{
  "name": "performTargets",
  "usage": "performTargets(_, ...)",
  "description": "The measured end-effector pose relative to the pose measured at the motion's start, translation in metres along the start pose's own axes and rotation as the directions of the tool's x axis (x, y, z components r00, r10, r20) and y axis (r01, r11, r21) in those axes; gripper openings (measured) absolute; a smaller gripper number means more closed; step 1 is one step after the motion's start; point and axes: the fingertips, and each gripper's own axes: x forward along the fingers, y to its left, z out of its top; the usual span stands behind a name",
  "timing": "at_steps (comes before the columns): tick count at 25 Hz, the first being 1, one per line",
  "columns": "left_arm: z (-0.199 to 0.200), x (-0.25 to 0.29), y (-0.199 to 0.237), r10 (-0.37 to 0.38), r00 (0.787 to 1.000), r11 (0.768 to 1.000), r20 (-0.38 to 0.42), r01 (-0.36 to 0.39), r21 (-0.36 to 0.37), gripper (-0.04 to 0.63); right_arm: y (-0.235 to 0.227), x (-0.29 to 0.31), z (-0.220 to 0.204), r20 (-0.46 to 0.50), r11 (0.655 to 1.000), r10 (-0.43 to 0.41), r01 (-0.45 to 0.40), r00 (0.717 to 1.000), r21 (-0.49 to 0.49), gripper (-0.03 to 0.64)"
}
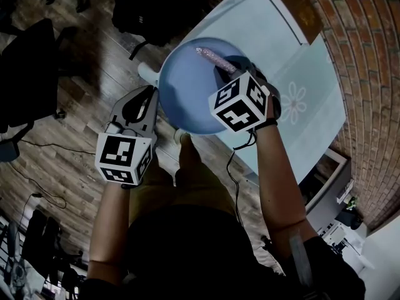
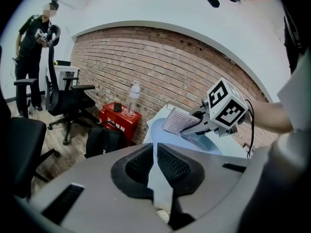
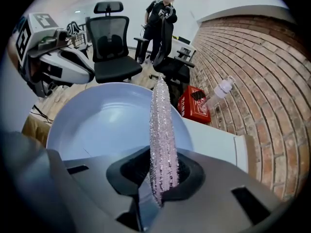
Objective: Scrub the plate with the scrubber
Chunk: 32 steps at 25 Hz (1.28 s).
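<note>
**Scrubber gripped and over the plate, scrubbing not visibly finished**

The plate (image 1: 187,95), pale blue and round, hangs at the near left edge of the cloth-covered counter (image 1: 294,55), partly out over the wooden floor (image 1: 75,74). It appears lifted rather than resting. The left claw (image 1: 152,105) is closed on the plate's left rim, with the thin edge pinched between its pads. The right claw (image 3: 155,174) is clamped on the scrubber (image 3: 163,135), a thin pinkish, glittery pad.

Judging by this, both pick-ups are done and the scrubbing itself is the step in hand. The scrubber's lower edge lies over the plate's inner face, but whether it presses or only hovers cannot be told. No suds or dirt show, so how much of the face has been covered is unclear; most of the wiping may remain.

The scrubber's long axis runs straight out along the right claw's jaws. Its free end points across the plate toward the rim farthest from the person, and the pad stands on edge, not flat.
</note>
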Motion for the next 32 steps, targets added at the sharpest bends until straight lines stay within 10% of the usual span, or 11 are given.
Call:
performTargets(7, 0.0, 0.001, -0.002, -0.005, 1.0, 1.0, 0.001, 0.005, -0.001, 0.035, -0.001, -0.01, -0.045, -0.115, 0.998, -0.02, 0.013, 0.993, -0.06, 0.087)
performTargets(16, -0.002, 0.0, 0.0, -0.006, 1.0, 1.0, -0.002, 0.006, -0.001, 0.035, 0.057, -0.034, -0.064, -0.151, 0.984, 0.16, -0.169, 0.975, -0.051, 0.088)
performTargets(23, -0.004, -0.004, 0.0, -0.004, 1.0, 1.0, 0.0, 0.004, -0.004, 0.035, 0.123, -0.048, -0.045, -0.132, 0.915, 0.346, -0.365, 0.929, -0.17, 0.088)
performTargets(32, -0.006, -0.01, 0.006, 0.01, 1.0, 1.0, 0.007, -0.01, -0.004, 0.035, 0.132, -0.038, -0.006, -0.084, 0.914, 0.337, -0.347, 0.938, -0.212, 0.088)
